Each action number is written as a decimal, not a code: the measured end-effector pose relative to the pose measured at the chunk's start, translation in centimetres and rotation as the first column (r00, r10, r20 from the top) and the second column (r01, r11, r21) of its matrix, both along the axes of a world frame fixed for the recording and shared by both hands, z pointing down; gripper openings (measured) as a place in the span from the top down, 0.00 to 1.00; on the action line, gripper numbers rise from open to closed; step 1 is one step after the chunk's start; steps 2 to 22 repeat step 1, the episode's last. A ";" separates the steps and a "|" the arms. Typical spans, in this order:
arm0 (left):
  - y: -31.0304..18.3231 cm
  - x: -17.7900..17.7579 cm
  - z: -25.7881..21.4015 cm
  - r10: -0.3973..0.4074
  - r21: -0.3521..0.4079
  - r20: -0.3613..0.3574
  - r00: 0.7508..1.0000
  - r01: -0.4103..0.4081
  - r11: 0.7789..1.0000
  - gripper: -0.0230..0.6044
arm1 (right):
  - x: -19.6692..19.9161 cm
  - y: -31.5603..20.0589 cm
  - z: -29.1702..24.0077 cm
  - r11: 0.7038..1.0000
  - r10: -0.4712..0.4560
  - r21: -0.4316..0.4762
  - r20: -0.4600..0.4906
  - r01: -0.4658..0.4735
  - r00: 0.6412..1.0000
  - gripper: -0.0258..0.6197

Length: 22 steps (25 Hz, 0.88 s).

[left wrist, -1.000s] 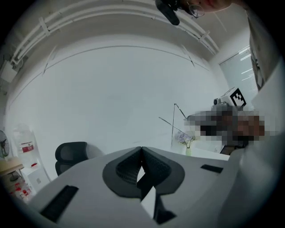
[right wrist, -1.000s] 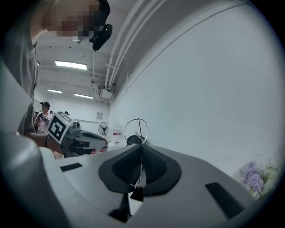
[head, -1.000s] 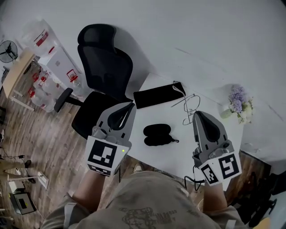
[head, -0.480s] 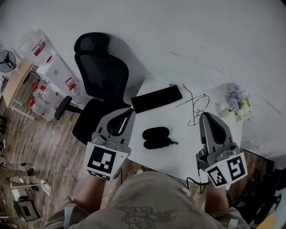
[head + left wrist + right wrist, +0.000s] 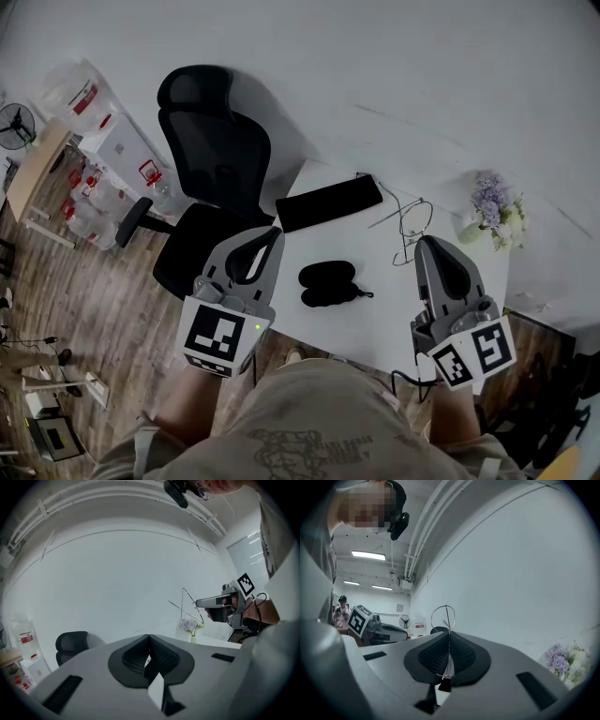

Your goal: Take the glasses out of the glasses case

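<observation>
Thin wire-framed glasses (image 5: 411,223) hang above the white table (image 5: 375,309), pinched by the frame in my right gripper (image 5: 420,244), which is shut on them. In the right gripper view one round lens ring (image 5: 443,617) stands up from the closed jaws of the right gripper (image 5: 449,637). The black glasses case (image 5: 328,283) lies on the table between the grippers and looks open, its two halves showing. My left gripper (image 5: 273,233) hovers left of the case, shut and empty. In the left gripper view the left gripper (image 5: 149,638) has its jaws together, and the glasses (image 5: 187,603) show beyond them.
A long black pouch (image 5: 328,204) lies at the table's far edge. A small vase of purple flowers (image 5: 492,212) stands at the far right corner. A black office chair (image 5: 216,141) sits left of the table, with clear bins (image 5: 103,122) on the wooden floor behind it.
My right gripper has drifted a little with the glasses still pinched in it. The left gripper and the case have stayed where they were.
</observation>
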<state>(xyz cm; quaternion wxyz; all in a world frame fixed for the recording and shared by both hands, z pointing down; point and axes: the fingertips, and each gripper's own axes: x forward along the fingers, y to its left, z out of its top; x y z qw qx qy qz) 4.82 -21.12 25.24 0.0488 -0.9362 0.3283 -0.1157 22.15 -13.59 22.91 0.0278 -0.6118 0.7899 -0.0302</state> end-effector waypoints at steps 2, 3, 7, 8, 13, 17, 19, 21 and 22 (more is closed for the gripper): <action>0.1 0.0 0.1 0.002 0.004 0.006 1.000 -0.002 1.000 0.94 | 0.0 0.1 0.0 1.000 0.001 0.000 -0.001 -0.001 1.000 0.91; 0.1 0.0 0.1 0.002 0.004 0.006 1.000 -0.002 1.000 0.94 | 0.0 0.1 0.0 1.000 0.001 0.000 -0.001 -0.001 1.000 0.91; 0.1 0.0 0.1 0.002 0.004 0.006 1.000 -0.002 1.000 0.94 | 0.0 0.1 0.0 1.000 0.001 0.000 -0.001 -0.001 1.000 0.91; 0.1 0.0 0.1 0.002 0.004 0.006 1.000 -0.002 1.000 0.94 | 0.0 0.1 0.0 1.000 0.001 0.000 -0.001 -0.001 1.000 0.91; 0.1 0.0 0.1 0.002 0.004 0.006 1.000 -0.002 1.000 0.94 | 0.0 0.1 0.0 1.000 0.001 0.000 -0.001 -0.001 1.000 0.91; 0.1 0.0 0.1 0.002 0.004 0.006 1.000 -0.002 1.000 0.94 | 0.0 0.1 0.0 1.000 0.001 0.000 -0.001 -0.001 1.000 0.91; 0.1 0.0 0.1 0.002 0.004 0.006 1.000 -0.002 1.000 0.94 | 0.0 0.1 0.0 1.000 0.001 0.000 -0.001 -0.001 1.000 0.91; 0.1 0.0 0.1 0.002 0.004 0.006 1.000 -0.002 1.000 0.94 | 0.0 0.1 0.0 1.000 0.001 0.000 -0.001 -0.001 1.000 0.91; 0.1 0.0 0.1 0.002 0.004 0.006 1.000 -0.002 1.000 0.94 | 0.0 0.1 0.0 1.000 0.001 0.000 -0.001 -0.001 1.000 0.91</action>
